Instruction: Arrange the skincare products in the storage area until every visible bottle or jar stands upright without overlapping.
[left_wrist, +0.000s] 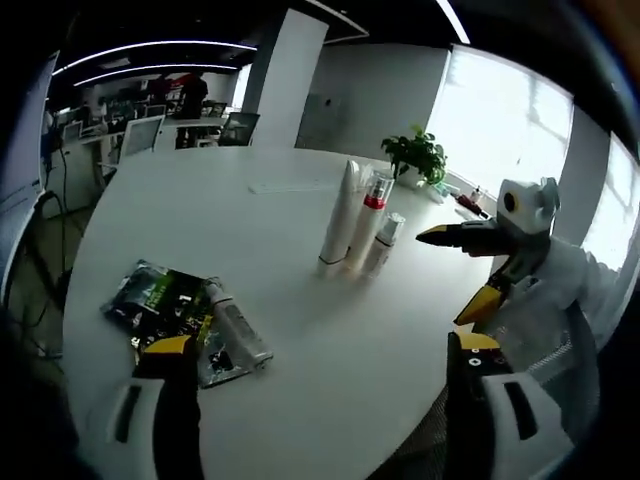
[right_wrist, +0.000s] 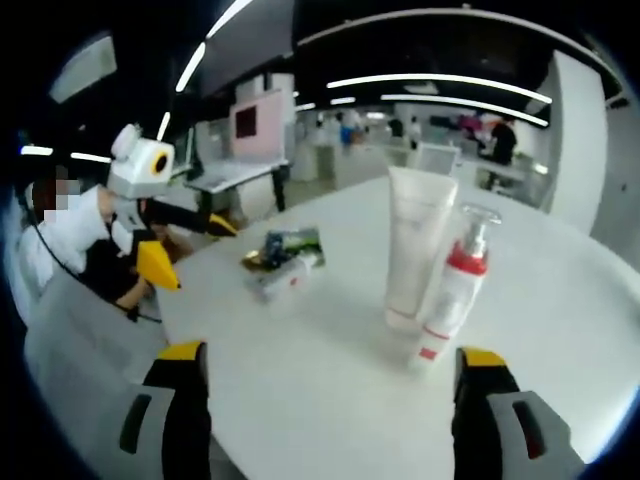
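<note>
While flat: clear bottle (left_wrist: 237, 333), grey cap.

Each black-and-white hand-held gripper (left_wrist: 318, 352) is tipped with yellow pads (left_wrist: 165, 345) — the right gripper (right_wrist: 325, 355) looks the same. A white long-sleeved top (left_wrist: 560, 290) is worn by the person.

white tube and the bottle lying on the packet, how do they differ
Pose: the white tube stands upright on the table, while the lying bottle rests on its side across the dark packet.
Place: the white tube stands in a close group with the red-collared pump bottle and a small bottle; the lying bottle is apart, nearer the left gripper.
Size: the white tube looks taller than the lying bottle is long.
Both are pale.
</note>
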